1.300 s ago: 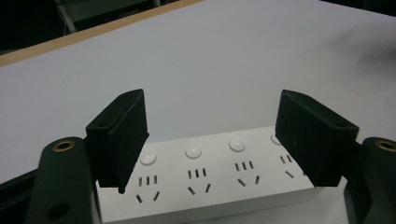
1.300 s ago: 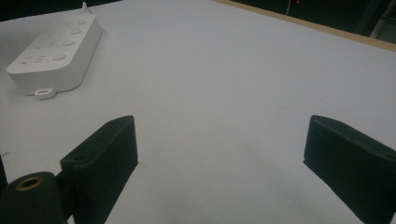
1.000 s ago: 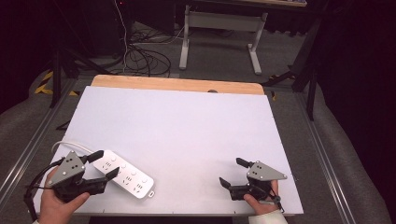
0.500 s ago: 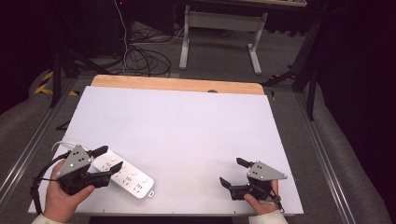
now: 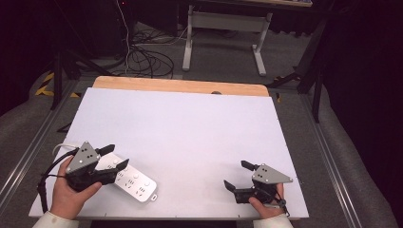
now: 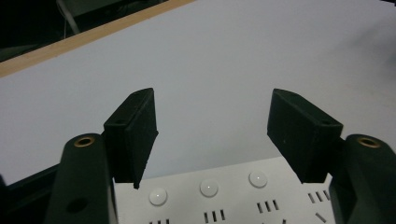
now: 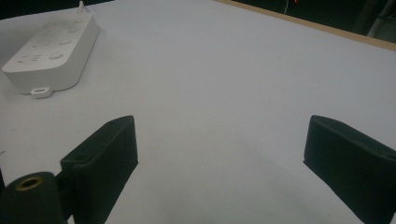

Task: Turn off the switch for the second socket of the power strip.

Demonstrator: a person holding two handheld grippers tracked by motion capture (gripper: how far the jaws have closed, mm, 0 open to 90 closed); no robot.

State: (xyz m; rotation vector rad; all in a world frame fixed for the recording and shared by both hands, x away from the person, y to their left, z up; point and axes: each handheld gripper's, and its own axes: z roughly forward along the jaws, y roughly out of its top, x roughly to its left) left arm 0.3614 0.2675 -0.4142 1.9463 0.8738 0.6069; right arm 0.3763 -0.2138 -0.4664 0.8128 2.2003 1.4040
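A white power strip lies flat near the table's front left, its white cord trailing off to the left. My left gripper hangs over the strip's left end. Its jaws have just been closing but still stand apart. In the left gripper view the left gripper points past the power strip, whose buttons and sockets show below the jaws. Nothing is pinched between them. My right gripper rests open at the front right, and the right gripper has only bare table between its jaws. The power strip lies far off to its left.
The white table top ends in a wooden strip at the far edge. Behind it stand a desk frame and loose cables on the floor. Metal rails run along both sides.
My left hand has moved a little forward and to the right, bringing its gripper over the power strip's left end. Its jaws stand slightly narrower. The right hand has stayed put.
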